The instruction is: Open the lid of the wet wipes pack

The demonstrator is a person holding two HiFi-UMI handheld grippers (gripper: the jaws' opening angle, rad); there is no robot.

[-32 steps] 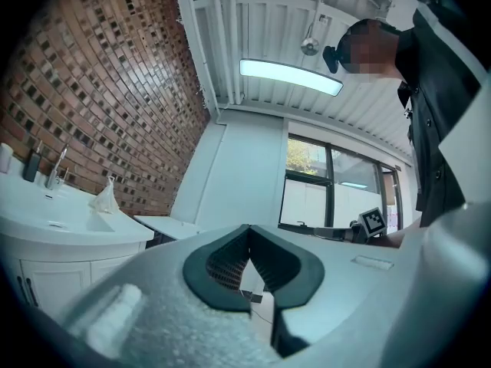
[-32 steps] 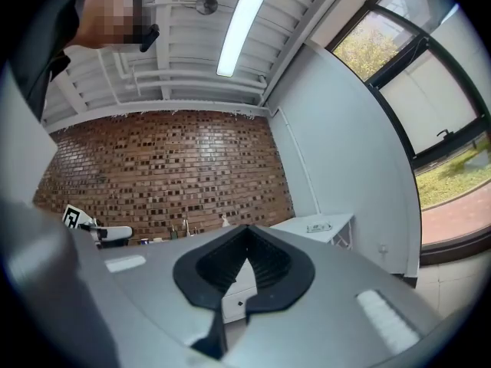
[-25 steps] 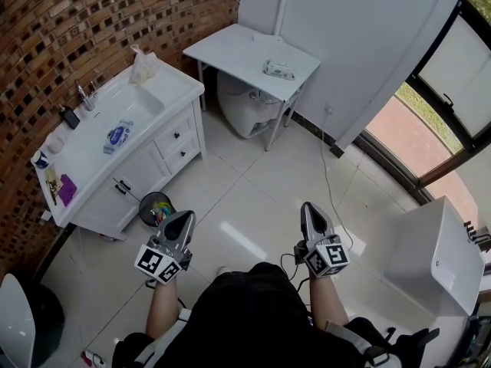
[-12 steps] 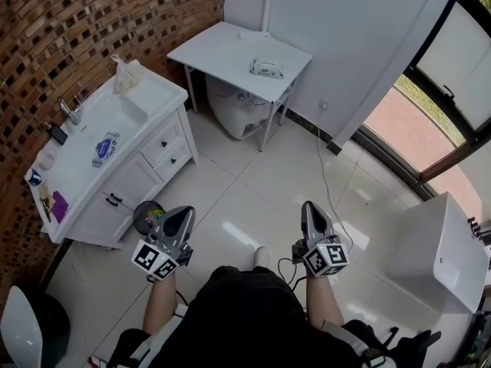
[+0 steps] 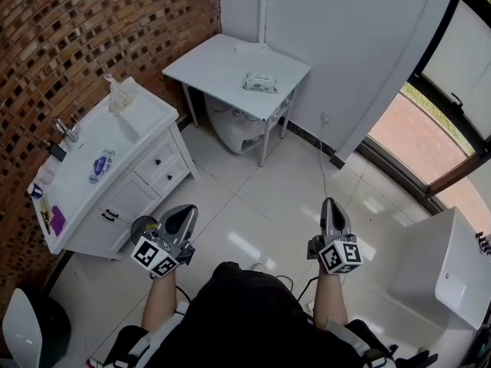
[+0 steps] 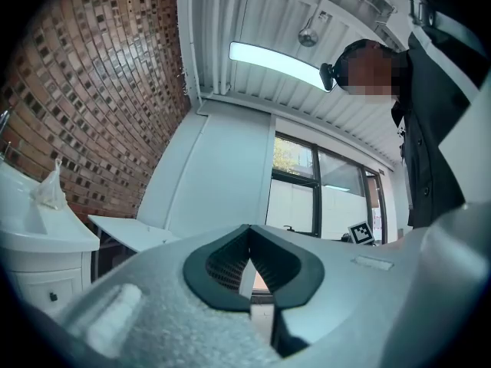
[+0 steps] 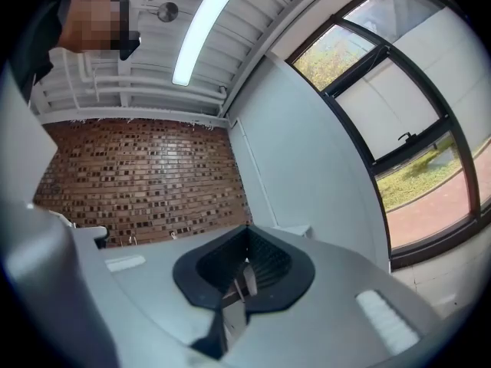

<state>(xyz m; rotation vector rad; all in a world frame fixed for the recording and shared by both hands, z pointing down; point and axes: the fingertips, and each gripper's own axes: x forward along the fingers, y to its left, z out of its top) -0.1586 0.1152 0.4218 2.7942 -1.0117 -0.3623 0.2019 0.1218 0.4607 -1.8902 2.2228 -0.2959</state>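
The wet wipes pack lies flat on a small white table against the far wall, its lid down. Both grippers hang low in the head view, well short of that table, over the tiled floor. My left gripper is shut with nothing in it, its marker cube toward me. My right gripper is likewise shut and empty. In the left gripper view the jaws meet tip to tip, with the white table beyond. The right gripper view shows closed jaws against a brick wall.
A white vanity with sink stands at the left under the brick wall, carrying a blue pack, a plastic bag and small items. A toilet sits under the table. A bin is by the vanity. A white cabinet stands right.
The whole view has advanced toward the white table and vanity. Both grippers moved forward with me, the right one drifting rightward; both stayed shut.
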